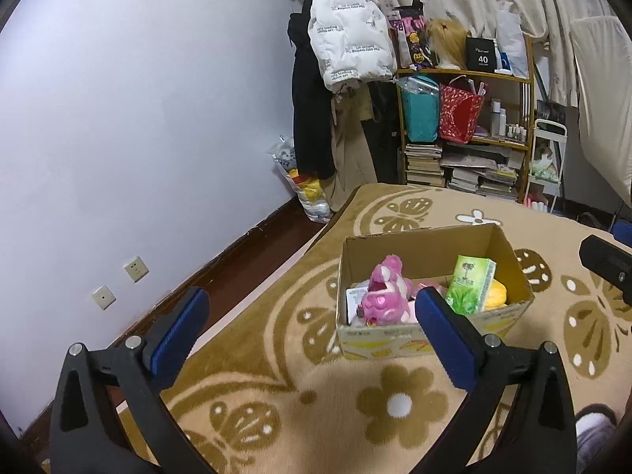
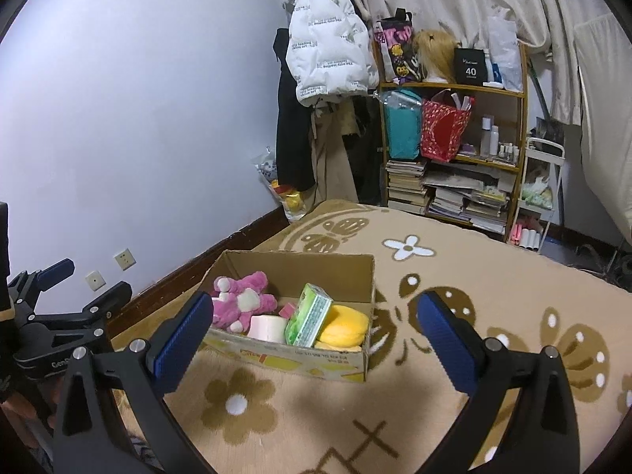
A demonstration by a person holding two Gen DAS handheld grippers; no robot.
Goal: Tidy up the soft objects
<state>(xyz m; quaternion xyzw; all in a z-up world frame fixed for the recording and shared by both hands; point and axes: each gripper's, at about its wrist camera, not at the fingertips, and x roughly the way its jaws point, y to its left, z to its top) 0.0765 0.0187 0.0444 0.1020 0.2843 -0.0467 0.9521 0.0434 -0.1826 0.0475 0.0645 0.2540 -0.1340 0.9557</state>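
Now both the left gripper (image 1: 312, 310) and right gripper (image 2: 314, 314) are held wide open, empty, above the cardboard box (image 2: 316, 363), where a pink plush (image 2: 241, 306) and, seemingly, a tissue pack (image 2: 310, 316) are seen.

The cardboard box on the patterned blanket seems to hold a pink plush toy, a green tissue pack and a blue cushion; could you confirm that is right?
Not quite: the cushion is yellow, not blue, as the right wrist view shows. The cardboard box does hold the pink plush toy and green tissue pack.

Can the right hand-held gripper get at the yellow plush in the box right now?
Probably yes. The right hand-held gripper is open and empty, and the yellow plush lies uncovered at the box's near end, though the green tissue pack leans beside it.
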